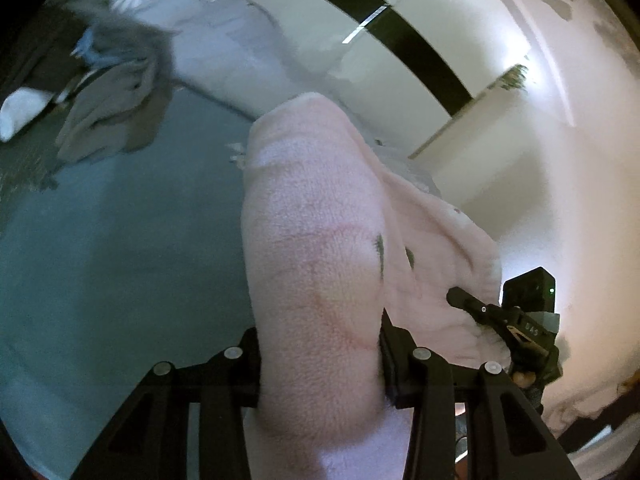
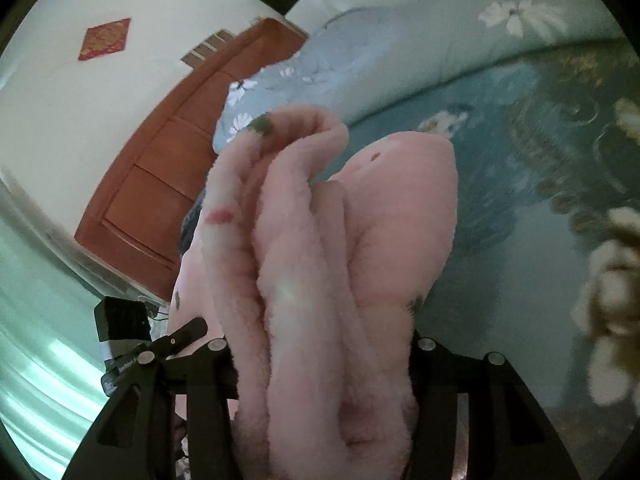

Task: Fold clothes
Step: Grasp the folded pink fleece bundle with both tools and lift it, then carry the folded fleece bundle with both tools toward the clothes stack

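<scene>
The pink fleece garment is held off the bed by both tools. In the left wrist view, a thick roll of the fleece is clamped between the jaws of the left gripper and rises ahead of them. The right gripper is seen just beside, to the right of those jaws, pressed into the same cloth.

In the right wrist view, several bunched folds of the garment are pinched between the jaws of the right gripper, which are closed on a wide bundle. The left gripper is noted close to the left of them.

The two grips are judged to be set near each other so that the cloth hangs doubled and can be laid down as a fold.

Well ahead and to the left of the left jaws, a grey pile of clothes lies on the bed, apparently unfolded. A flowered quilt is heaped beyond the right jaws.
</scene>
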`<control>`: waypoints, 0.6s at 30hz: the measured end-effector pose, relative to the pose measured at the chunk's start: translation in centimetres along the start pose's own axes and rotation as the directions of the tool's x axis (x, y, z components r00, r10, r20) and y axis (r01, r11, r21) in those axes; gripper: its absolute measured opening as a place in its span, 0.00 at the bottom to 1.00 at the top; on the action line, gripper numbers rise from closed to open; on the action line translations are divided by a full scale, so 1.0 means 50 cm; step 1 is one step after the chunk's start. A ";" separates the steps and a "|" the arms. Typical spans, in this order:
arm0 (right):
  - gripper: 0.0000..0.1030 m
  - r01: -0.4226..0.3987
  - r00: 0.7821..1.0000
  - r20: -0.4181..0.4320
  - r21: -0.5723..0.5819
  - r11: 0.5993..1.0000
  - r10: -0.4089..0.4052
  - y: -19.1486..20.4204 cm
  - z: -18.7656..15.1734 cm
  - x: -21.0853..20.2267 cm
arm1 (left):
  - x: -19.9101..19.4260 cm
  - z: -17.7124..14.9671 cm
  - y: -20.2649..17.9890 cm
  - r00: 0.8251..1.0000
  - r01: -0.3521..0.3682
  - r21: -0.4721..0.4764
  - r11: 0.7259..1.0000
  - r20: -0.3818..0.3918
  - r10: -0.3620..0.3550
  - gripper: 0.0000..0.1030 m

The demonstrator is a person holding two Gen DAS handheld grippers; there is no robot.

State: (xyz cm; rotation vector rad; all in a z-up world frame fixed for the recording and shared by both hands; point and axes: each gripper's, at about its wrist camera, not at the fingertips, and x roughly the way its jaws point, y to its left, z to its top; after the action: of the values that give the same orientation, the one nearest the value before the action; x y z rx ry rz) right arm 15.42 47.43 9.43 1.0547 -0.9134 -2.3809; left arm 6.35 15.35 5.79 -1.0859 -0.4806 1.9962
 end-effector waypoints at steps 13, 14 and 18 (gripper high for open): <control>0.50 0.099 0.981 0.166 -0.005 0.995 -0.097 0.021 -0.025 -0.309 | 0.050 0.049 -0.277 0.991 0.121 0.168 0.978 -0.073 -0.110 0.43; 0.50 0.107 0.979 0.176 -0.005 0.994 -0.105 0.020 -0.024 -0.331 | 0.055 0.050 -0.299 0.990 0.129 0.183 0.975 -0.078 -0.117 0.43; 0.50 0.144 0.969 0.204 -0.004 0.990 -0.140 0.020 -0.015 -0.405 | 0.066 0.050 -0.382 0.984 0.163 0.241 0.957 -0.103 -0.142 0.44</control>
State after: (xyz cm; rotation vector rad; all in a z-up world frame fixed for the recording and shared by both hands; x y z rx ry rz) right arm 29.13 57.87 20.11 0.9084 -0.9082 -2.6500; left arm 12.11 29.72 17.69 -0.9432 -0.2516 1.8107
